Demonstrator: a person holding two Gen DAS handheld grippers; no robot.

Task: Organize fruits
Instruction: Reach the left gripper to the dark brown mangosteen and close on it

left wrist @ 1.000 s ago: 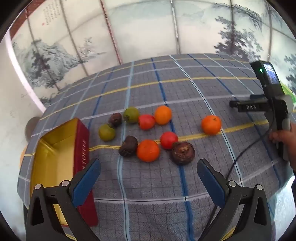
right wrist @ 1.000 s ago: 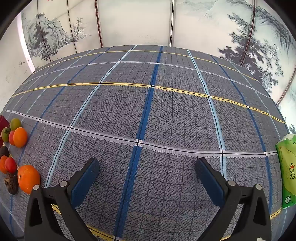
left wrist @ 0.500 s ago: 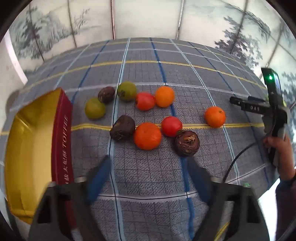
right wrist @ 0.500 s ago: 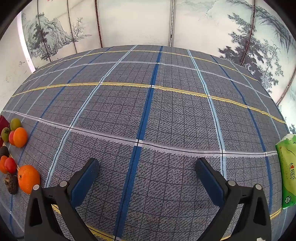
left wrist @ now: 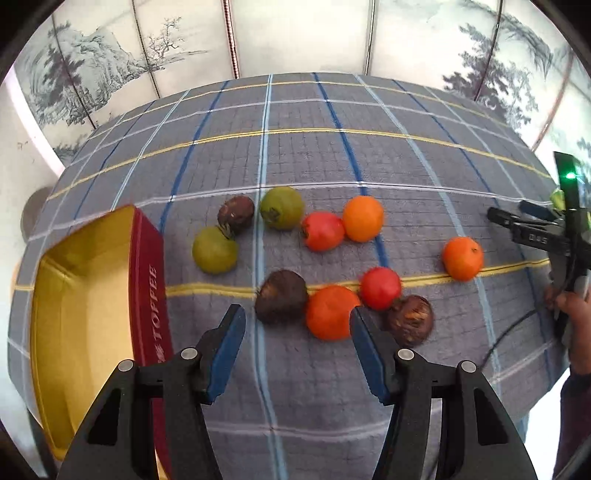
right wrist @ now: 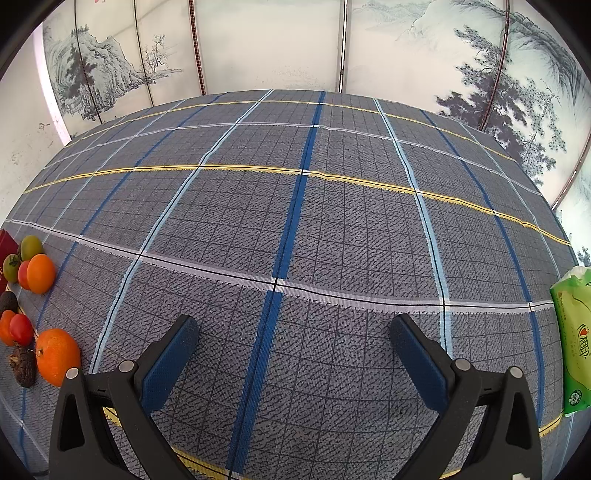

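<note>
Several fruits lie on the plaid cloth in the left wrist view: a dark brown fruit (left wrist: 281, 296), an orange one (left wrist: 330, 312) beside it, a red one (left wrist: 380, 288), another brown one (left wrist: 410, 320), two green ones (left wrist: 214, 250) and a lone orange (left wrist: 462, 258) to the right. My left gripper (left wrist: 297, 350) is open just short of the brown and orange fruits. A red and gold box (left wrist: 85, 306) stands open at the left. My right gripper (right wrist: 293, 365) is open over bare cloth; it also shows in the left wrist view (left wrist: 535, 236).
The fruits show at the far left edge of the right wrist view (right wrist: 55, 356). A green tissue pack (right wrist: 574, 339) lies at the table's right edge. A painted folding screen (left wrist: 295, 33) stands behind the table.
My left gripper has moved forward and down toward the near fruits, and its jaws have narrowed. The right gripper has not moved.
</note>
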